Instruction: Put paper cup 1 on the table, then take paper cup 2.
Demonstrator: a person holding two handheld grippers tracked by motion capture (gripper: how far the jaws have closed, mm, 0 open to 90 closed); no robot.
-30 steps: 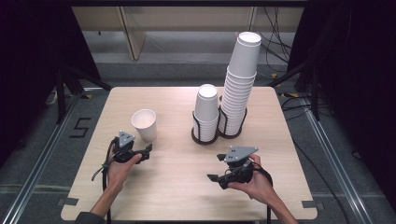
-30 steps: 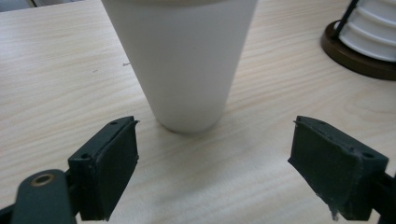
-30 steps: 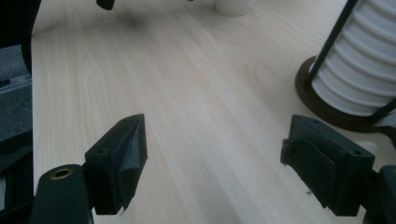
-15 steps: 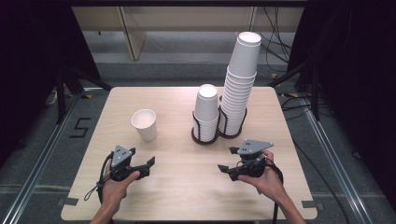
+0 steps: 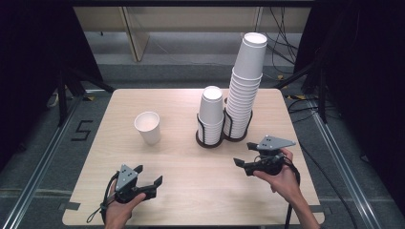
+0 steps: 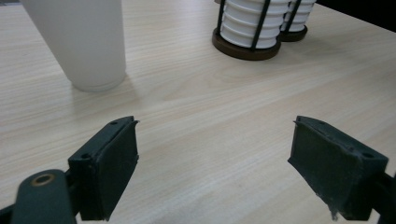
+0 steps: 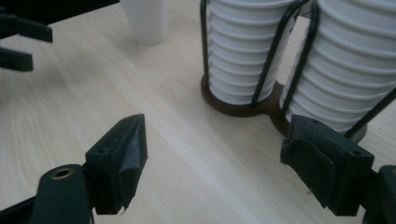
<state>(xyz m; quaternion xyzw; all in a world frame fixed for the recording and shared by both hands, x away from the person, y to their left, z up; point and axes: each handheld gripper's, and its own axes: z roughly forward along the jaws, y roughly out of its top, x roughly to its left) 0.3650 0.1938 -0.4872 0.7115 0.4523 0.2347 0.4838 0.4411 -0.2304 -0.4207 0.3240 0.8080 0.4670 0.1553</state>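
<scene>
Left claw (image 5: 149, 177) spread and empty near the desk's (image 5: 191, 191) front-left corner; right claw (image 5: 242, 155) spread, seemingly empty, just before the stacks (image 5: 236, 102). Cup (image 5: 148, 127) upright, left of centre.

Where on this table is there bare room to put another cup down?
Bare wood lies left of the single cup, along the table's far edge, and between the left gripper and right gripper. It is crowded at the cup holder with its stacks.
</scene>
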